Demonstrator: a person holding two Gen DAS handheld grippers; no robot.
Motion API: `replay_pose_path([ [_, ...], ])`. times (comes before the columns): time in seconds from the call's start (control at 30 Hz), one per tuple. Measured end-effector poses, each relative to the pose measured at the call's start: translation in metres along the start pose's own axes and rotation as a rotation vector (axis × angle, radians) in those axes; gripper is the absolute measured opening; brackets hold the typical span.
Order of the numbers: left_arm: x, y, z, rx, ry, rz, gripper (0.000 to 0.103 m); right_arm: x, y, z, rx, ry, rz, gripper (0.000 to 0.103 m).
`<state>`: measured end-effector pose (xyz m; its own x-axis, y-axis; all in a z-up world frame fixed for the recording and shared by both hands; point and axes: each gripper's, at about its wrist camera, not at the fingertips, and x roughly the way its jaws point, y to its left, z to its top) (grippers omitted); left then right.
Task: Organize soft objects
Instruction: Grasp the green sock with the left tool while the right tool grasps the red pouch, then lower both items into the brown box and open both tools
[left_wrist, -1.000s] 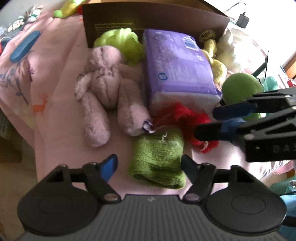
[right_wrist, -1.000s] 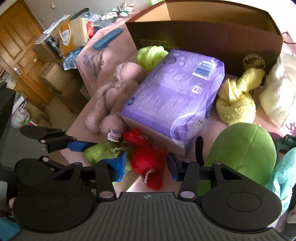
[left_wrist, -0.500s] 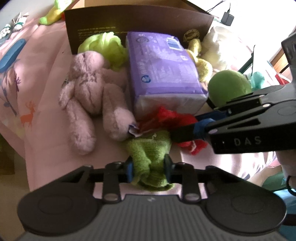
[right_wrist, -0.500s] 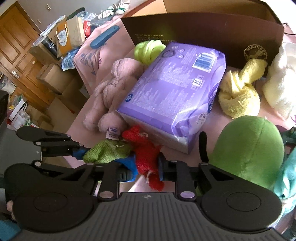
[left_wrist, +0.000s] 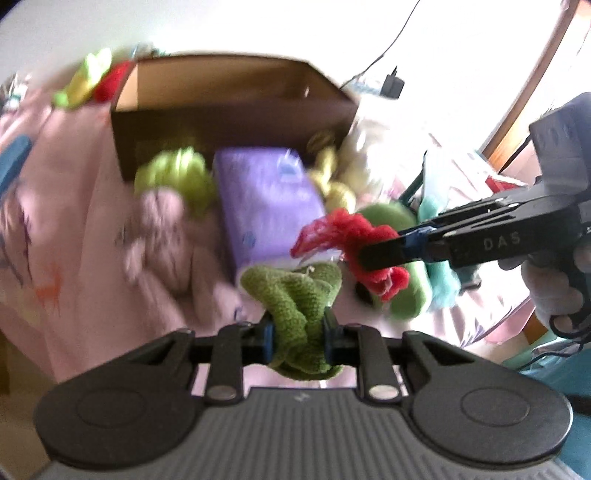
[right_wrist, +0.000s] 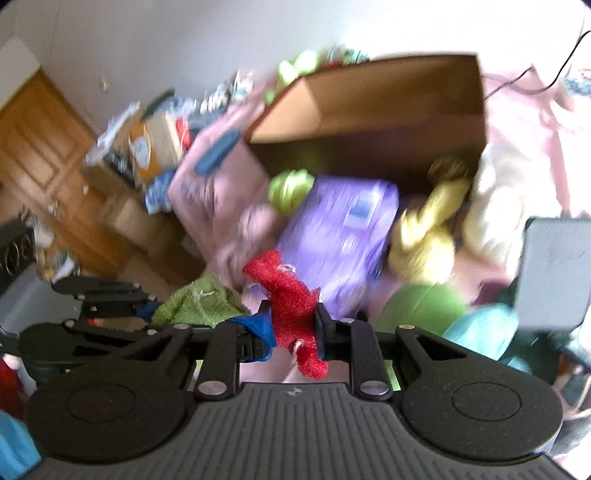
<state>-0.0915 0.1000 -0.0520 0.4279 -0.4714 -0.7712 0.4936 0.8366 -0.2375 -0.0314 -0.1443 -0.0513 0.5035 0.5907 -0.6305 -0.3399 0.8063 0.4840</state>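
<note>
My left gripper (left_wrist: 297, 332) is shut on a green knitted cloth (left_wrist: 295, 299) and holds it above the pink bedspread. My right gripper (right_wrist: 291, 328) is shut on a red knitted cloth (right_wrist: 291, 306), also lifted; the red cloth shows in the left wrist view (left_wrist: 354, 236) too. The green cloth shows at the left of the right wrist view (right_wrist: 199, 302). An open brown cardboard box (left_wrist: 229, 99) stands behind the pile, also in the right wrist view (right_wrist: 369, 110). Both views are blurred by motion.
A purple pack (left_wrist: 266, 199), a pink plush rabbit (left_wrist: 166, 236), a lime cloth (left_wrist: 177, 173), a yellow plush (right_wrist: 424, 236), a white plush (right_wrist: 495, 206) and a green ball plush (right_wrist: 421, 306) lie before the box. A wooden door (right_wrist: 40, 155) and clutter are at left.
Both grippers closed on their cloths, the left on the green and the right on the red, and lifted them off the bedspread. The views have tilted up towards the box.
</note>
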Motion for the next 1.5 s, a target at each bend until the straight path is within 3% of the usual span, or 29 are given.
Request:
replay_pose_path([
  [0.23, -0.007, 0.001, 0.065, 0.053, -0.114, -0.004, 0.021, -0.024, -0.008, 0.064, 0.018, -0.16, -0.017, 0.003],
  [0.43, -0.004, 0.017, 0.143, 0.104, -0.23, 0.062, 0.021, -0.021, -0.017, 0.121, 0.048, -0.255, -0.03, 0.003],
  [0.73, 0.053, 0.06, 0.239, 0.088, -0.206, 0.196, 0.021, 0.045, -0.053, 0.177, 0.125, -0.239, -0.126, 0.004],
  [0.93, 0.113, 0.091, 0.258, 0.045, -0.121, 0.273, 0.021, 0.097, -0.081, 0.19, 0.219, -0.192, -0.15, 0.004],
  [1.17, 0.156, 0.116, 0.267, -0.022, -0.084, 0.29, 0.025, 0.147, -0.101, 0.196, 0.26, -0.204, -0.169, 0.012],
  [1.27, 0.166, 0.123, 0.271, -0.027, -0.092, 0.328, 0.034, 0.163, -0.107, 0.199, 0.245, -0.169, -0.207, 0.014],
  [1.33, 0.174, 0.129, 0.272, -0.033, -0.091, 0.354, 0.054, 0.17, -0.115, 0.201, 0.285, -0.143, -0.192, 0.014],
  [1.4, 0.18, 0.136, 0.271, -0.043, -0.083, 0.352, 0.06, 0.176, -0.118, 0.205, 0.301, -0.088, -0.212, 0.015],
  [1.5, 0.19, 0.142, 0.27, -0.063, -0.05, 0.363, 0.065, 0.168, -0.121, 0.2, 0.323, -0.141, -0.172, 0.015],
])
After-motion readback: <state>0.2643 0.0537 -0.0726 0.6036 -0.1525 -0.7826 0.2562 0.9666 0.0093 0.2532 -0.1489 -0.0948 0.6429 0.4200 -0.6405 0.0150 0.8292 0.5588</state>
